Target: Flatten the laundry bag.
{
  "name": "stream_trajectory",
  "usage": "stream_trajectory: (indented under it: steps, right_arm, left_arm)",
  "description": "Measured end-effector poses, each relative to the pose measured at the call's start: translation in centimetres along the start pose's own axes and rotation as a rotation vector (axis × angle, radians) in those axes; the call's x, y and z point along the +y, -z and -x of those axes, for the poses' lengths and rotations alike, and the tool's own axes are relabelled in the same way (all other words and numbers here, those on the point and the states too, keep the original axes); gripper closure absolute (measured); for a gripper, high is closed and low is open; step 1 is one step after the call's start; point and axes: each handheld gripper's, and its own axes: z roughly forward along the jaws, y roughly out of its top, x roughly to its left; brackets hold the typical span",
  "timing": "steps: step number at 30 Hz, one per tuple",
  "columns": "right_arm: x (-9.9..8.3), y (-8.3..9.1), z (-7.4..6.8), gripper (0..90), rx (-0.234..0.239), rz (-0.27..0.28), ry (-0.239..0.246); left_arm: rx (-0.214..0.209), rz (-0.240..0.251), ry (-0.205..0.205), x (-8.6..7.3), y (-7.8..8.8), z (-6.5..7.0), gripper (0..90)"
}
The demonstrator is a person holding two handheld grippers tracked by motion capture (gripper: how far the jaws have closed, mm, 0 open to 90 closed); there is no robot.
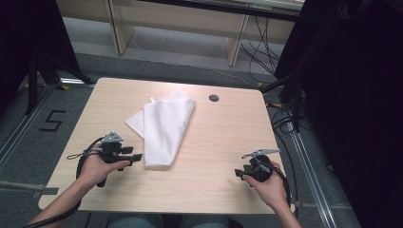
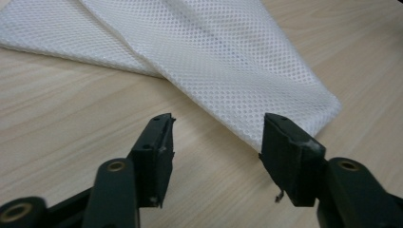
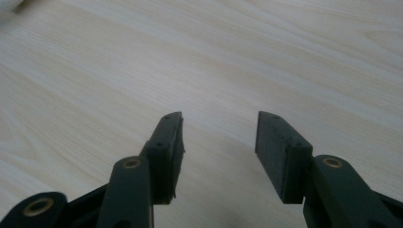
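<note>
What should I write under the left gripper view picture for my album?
Open left gripper pointing at a white mesh cloth on a wooden table.

High view: fixed above the person's edge, facing forward and down, taking in the whole table [image 1: 209, 142] and floor beyond toward 12 o'clock. Left gripper view: low, close to the tabletop, looking along its jaws at the white mesh cloth [image 2: 228, 61], which the high view shares at table centre [image 1: 164, 126]. Right gripper view: equally low and close, facing bare wood grain.
</note>
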Motion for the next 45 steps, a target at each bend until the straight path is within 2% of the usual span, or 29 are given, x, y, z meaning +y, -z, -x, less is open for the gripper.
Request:
stream_trajectory:
  steps: [1, 2, 4, 6, 8, 9, 10, 11, 12, 13, 14, 16, 19, 20, 21, 23, 25, 27, 30, 32, 34, 36, 37, 39, 40, 42, 43, 44, 45]
  right_arm:
    - [-0.1, -0.2, 0.3, 53.1, 0.002, 0.014, 0.004]
    - [-0.1, -0.1, 0.5, 53.5, 0.007, 0.004, -0.003]
    - [-0.1, -0.3, 0.7, 55.3, 0.016, 0.032, -0.017]
    - [0.0, -0.2, 0.9, 55.5, 0.019, 0.024, -0.023]
    - [0.0, -0.3, 1.0, 55.3, 0.014, 0.009, -0.018]
    - [0.0, -0.3, 1.0, 55.3, 0.015, 0.011, -0.013]
    - [0.0, -0.4, 0.9, 55.2, 0.023, 0.023, -0.019]
    - [0.1, -0.3, 0.9, 55.2, 0.006, 0.009, -0.015]
    - [0.1, -0.1, 0.7, 55.1, 0.011, -0.007, -0.003]
    - [0.1, -0.2, 0.5, 55.1, 0.015, 0.028, -0.018]
    - [0.0, -0.3, 0.4, 54.9, 0.013, 0.051, -0.014]
    - [0.2, 0.2, 0.0, 54.6, 0.014, 0.021, -0.006]
    - [0.3, 0.3, -0.4, 54.1, 0.012, 0.013, -0.004]
    - [0.3, 0.2, -0.3, 54.1, 0.014, 0.007, 0.014]
    - [0.2, -0.1, -0.3, 54.0, 0.026, 0.034, 0.005]
    - [0.2, -0.1, -0.3, 53.9, 0.019, 0.008, 0.0]
    - [0.2, -0.2, -0.1, 53.7, 0.024, 0.005, 0.007]
    - [0.2, -0.2, -0.1, 53.6, 0.023, 0.003, 0.005]
    - [0.1, -0.1, 0.0, 53.4, 0.023, -0.006, 0.012]
    - [0.1, -0.1, 0.1, 53.4, 0.022, -0.022, 0.011]
    - [0.0, 0.0, 0.0, 53.4, 0.025, -0.028, -0.002]
    - [0.1, -0.1, 0.2, 53.2, 0.011, -0.006, 0.033]
    - [0.1, 0.1, -0.1, 53.2, 0.013, -0.025, 0.003]
    - [0.1, 0.0, 0.0, 53.1, 0.025, -0.005, 0.033]
    - [0.1, 0.1, -0.2, 53.0, 0.025, -0.018, 0.014]
    - [0.1, 0.0, 0.0, 52.9, 0.025, -0.006, 0.038]
    - [0.1, 0.0, -0.2, 52.9, 0.028, -0.017, 0.012]
    - [0.0, -0.6, 0.0, 52.9, 0.029, 0.032, 0.036]
    - [0.0, -0.6, 0.0, 52.9, 0.029, 0.032, 0.036]
  left_arm:
    - [0.004, -0.017, -0.027, 0.0, 0.0, -0.1, 42.0]
    - [0.004, -0.006, -0.014, 0.0, -0.2, 0.1, 41.7]
    - [0.01, -0.002, -0.029, 0.1, -0.4, 0.4, 40.7]
    - [0.009, -0.003, -0.049, 0.3, -0.7, 1.0, 40.7]
    - [-0.008, 0.011, -0.069, 0.8, -1.3, 2.0, 40.8]
    - [-0.014, 0.006, -0.1, 1.2, -1.5, 2.5, 40.7]
    - [-0.032, 0.015, -0.092, 1.5, -1.8, 3.1, 40.8]
    - [-0.044, 0.017, -0.109, 1.9, -2.0, 3.6, 40.9]
    - [-0.052, 0.028, -0.096, 2.3, -2.4, 4.3, 41.3]
    - [-0.056, 0.029, -0.091, 2.7, -2.8, 4.9, 41.9]
    - [-0.063, 0.027, -0.098, 3.1, -3.2, 5.4, 42.4]
    - [-0.071, 0.007, -0.132, 3.8, -4.1, 6.2, 42.7]
    - [-0.054, -0.011, -0.17, 4.6, -5.8, 7.3, 42.9]
    - [-0.047, -0.017, -0.185, 4.9, -6.4, 7.5, 42.3]
    - [-0.037, -0.022, -0.199, 5.1, -7.1, 7.7, 41.1]
    - [-0.027, -0.048, -0.239, 5.6, -8.4, 8.1, 39.1]
    - [0.014, -0.07, -0.264, 6.4, -9.6, 8.4, 37.6]
    - [0.017, -0.074, -0.266, 6.7, -10.0, 8.3, 37.6]
    - [0.051, -0.098, -0.26, 6.9, -11.1, 8.1, 39.7]
    - [0.058, -0.113, -0.241, 6.9, -11.6, 8.1, 41.7]
    - [0.066, -0.126, -0.232, 6.8, -12.1, 8.2, 45.0]
    - [0.08, -0.139, -0.244, 6.7, -12.4, 8.4, 48.9]
    - [0.083, -0.143, -0.245, 6.7, -12.5, 8.4, 50.4]
    - [0.096, -0.149, -0.249, 6.6, -12.6, 8.5, 55.3]
    - [0.103, -0.155, -0.256, 6.5, -12.6, 8.5, 57.5]
    - [0.101, -0.162, -0.249, 6.5, -12.5, 8.3, 62.3]
    - [0.104, -0.164, -0.248, 6.4, -12.5, 8.3, 63.0]
    - [0.105, -0.166, -0.254, 6.4, -12.5, 8.2, 64.7]
    - [0.106, -0.17, -0.254, 6.4, -12.5, 8.1, 64.7]
